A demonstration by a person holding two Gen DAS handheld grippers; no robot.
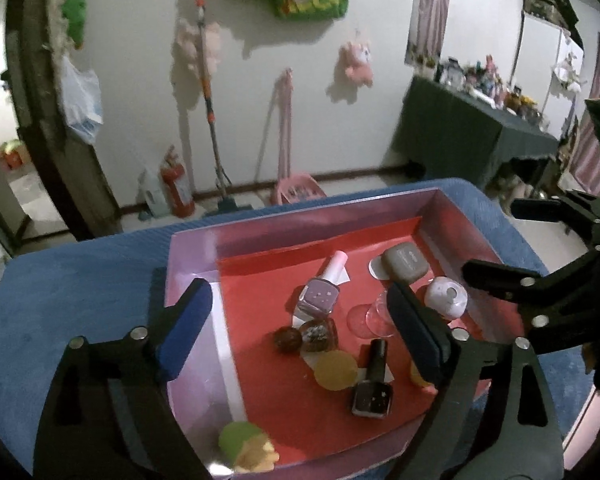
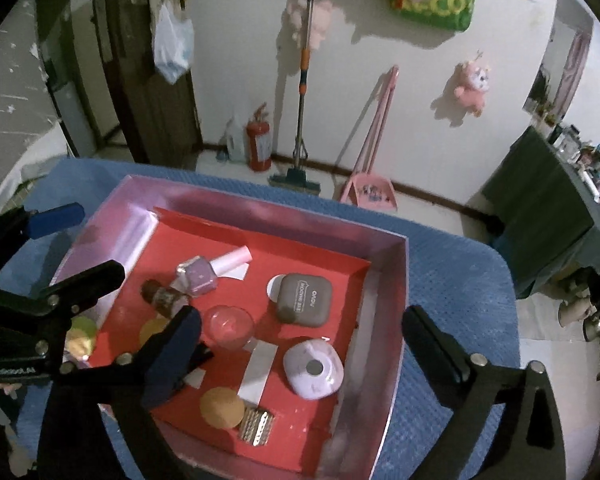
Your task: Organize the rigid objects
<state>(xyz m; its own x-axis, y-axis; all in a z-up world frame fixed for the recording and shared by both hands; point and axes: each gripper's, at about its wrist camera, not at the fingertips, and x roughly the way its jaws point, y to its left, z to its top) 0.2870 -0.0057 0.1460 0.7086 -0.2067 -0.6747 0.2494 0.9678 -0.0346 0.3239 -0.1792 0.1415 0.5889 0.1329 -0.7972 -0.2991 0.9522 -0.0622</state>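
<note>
A pink box with a red floor (image 1: pixel 260 360) (image 2: pixel 396 280) sits on a blue table. In it lie a lilac nail polish bottle (image 1: pixel 320 296) (image 2: pixel 200 274), a dark nail polish bottle (image 1: pixel 374 392), a grey earbud case (image 1: pixel 404 264) (image 2: pixel 304 300), a white-lilac case (image 1: pixel 446 296) (image 2: pixel 314 368), a clear glass dome (image 2: pixel 228 326), yellow discs (image 1: pixel 335 368) (image 2: pixel 222 407), brown stones (image 1: pixel 288 339) and a green-capped figure (image 1: pixel 246 446). My left gripper (image 1: pixel 296 340) is open and empty above the box. My right gripper (image 2: pixel 300 344) is open and empty above the box's right half.
The blue table (image 1: pixel 80 280) (image 2: pixel 460 272) ends near the box on all sides. Beyond it stand a mop (image 2: pixel 300 120), a red fire extinguisher (image 2: pixel 259 144), a pink dustpan (image 2: pixel 368 192) and a dark-clothed side table (image 1: pixel 460 132) with clutter.
</note>
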